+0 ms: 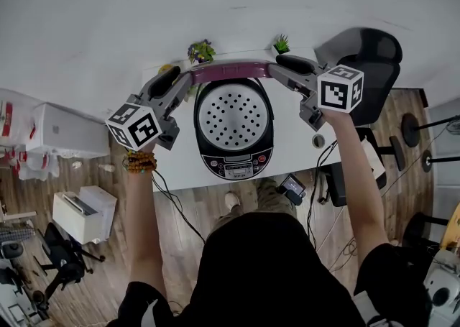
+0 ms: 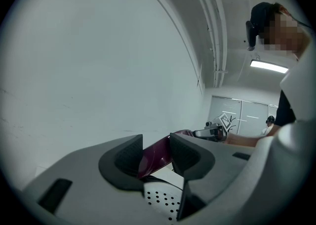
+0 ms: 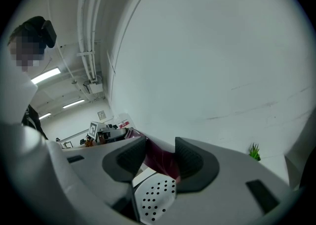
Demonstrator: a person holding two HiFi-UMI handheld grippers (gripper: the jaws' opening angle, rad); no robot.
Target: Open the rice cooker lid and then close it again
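Nearest the head camera sat the person's dark top (image 1: 251,268), with both arms reaching forward over the white table (image 1: 180,171). Rice cooker (image 1: 233,164) stood mid-table, its control panel toward the near edge. Its lid (image 1: 230,70) stood raised on its hinge toward the far edge, with the holed inner plate (image 1: 233,117) facing the person.

Left gripper (image 2: 157,152) was closed on the lid's left end, the maroon rim filling the gap between its pads. Right gripper (image 3: 159,158) was clamped the same way on the right end.

Judgement:
- The lid looked stiff and fairly light, a glossy shell likely to slip under the pads.
- The hinge probably resists or springs.
- The thick side rim seemed the best hold, both ends kept level.
- The body might shift on the table if the lid were pushed down hard.
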